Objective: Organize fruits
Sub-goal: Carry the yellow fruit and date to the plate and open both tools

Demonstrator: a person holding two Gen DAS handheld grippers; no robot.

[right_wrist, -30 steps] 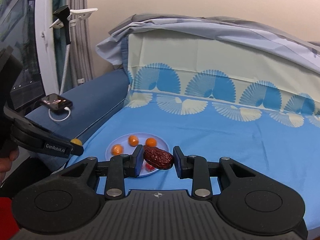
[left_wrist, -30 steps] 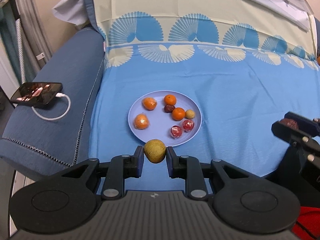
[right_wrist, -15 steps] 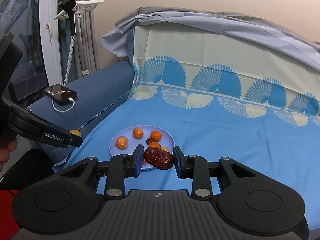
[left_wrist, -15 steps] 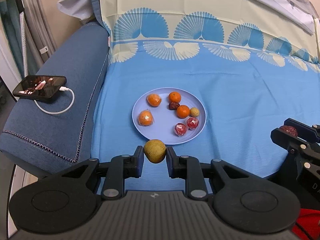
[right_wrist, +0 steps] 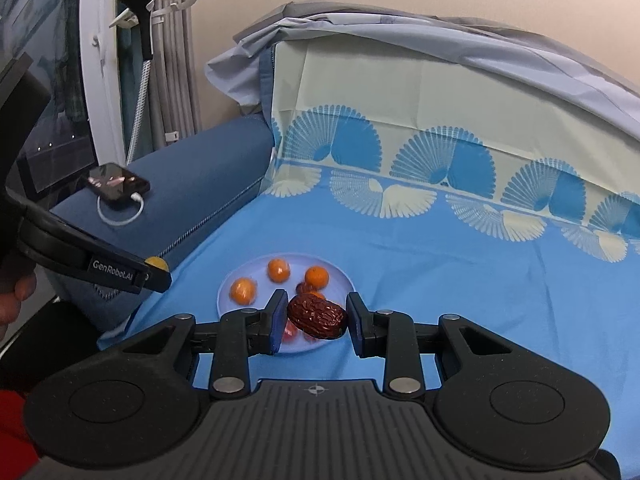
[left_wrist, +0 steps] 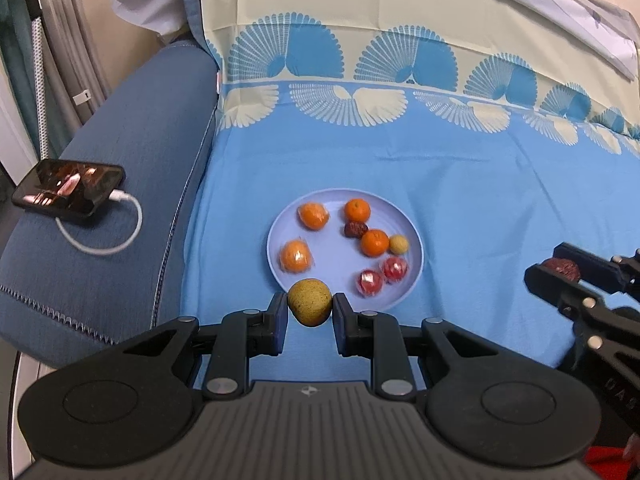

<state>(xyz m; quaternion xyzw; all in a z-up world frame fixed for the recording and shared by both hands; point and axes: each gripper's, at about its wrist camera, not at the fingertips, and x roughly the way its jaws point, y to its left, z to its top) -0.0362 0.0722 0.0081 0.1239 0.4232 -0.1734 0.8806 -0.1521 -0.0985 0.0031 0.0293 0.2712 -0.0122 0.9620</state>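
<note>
Sofa cover (left_wrist: 460,184), blue with a fan-print band: fills a larger share of both views than half a second ago, both cameras having drawn closer; its right side is cut off by the frame edge.

Sofa armrest (left_wrist: 132,168), dark blue: at 9 o'clock of the plate, unchanged in place.

Plate (left_wrist: 414,256), pale lilac: lies flat on the cover and appears larger than before. In the right wrist view its near half is hidden behind the gripper's fingers and the date.

Left gripper (left_wrist: 310,310): closed around a yellow-green round fruit (left_wrist: 310,307), grip as before; the fruit overlaps the plate's rim at 6 o'clock, and its height above the rim cannot be judged.

Right gripper (right_wrist: 318,318): fingers narrowed around a wrinkled brown date (right_wrist: 318,317); the left pad touches it, contact at the right pad is hard to make out. Hold unchanged.

Phone (left_wrist: 68,192), screen lit, with white cable (left_wrist: 108,240): on the armrest, unmoved.

Plate contents, all unmoved: two wrapped oranges (left_wrist: 296,256) at 9 to 11 o'clock; two bare mandarins (left_wrist: 375,243) at 12 and centre-right; a small date (left_wrist: 355,229) between the mandarins; a small yellowish fruit (left_wrist: 399,244) at 3 o'clock; two red wrapped items (left_wrist: 370,282) at 4 to 5 o'clock, kind unclear.
</note>
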